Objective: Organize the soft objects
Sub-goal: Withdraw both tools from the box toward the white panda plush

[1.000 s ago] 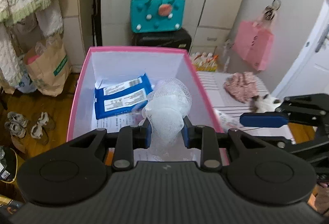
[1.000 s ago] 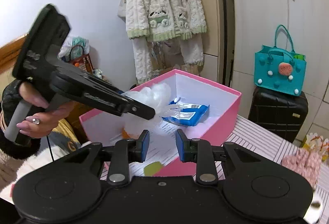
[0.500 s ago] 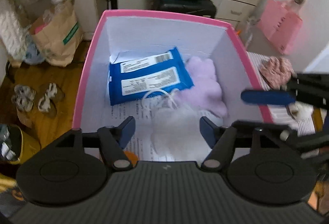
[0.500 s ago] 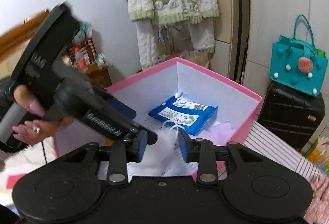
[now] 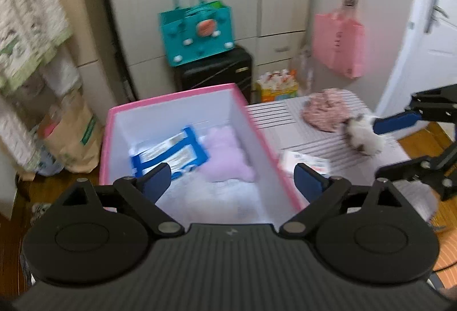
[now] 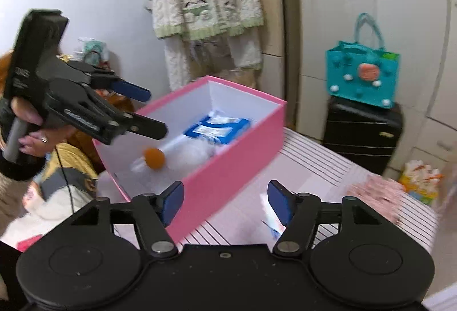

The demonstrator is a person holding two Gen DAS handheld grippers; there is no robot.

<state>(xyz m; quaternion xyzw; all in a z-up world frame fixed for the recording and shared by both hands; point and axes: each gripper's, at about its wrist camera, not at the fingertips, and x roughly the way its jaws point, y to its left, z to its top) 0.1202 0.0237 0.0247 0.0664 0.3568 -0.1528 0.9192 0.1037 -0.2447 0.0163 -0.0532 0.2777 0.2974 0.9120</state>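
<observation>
Right, my left gripper (image 5: 232,178) hangs over the near end of the pink cardboard box with white walls (image 5: 245,122), fingers spread wide and holding nothing. In the box lie a blue-and-white wipes packet (image 5: 171,152), a lilac plush toy (image 5: 225,159) just beside it, and a white mesh bath puff (image 6: 191,151) — blurred, so I think that is what it is — next to a small orange ball (image 6: 154,158). My right gripper (image 6: 225,201) is also spread and empty, above the striped tablecloth (image 6: 314,165) beside the box. A pink crumpled cloth (image 5: 324,112) and a white furry toy (image 5: 364,136) sit on the table.
</observation>
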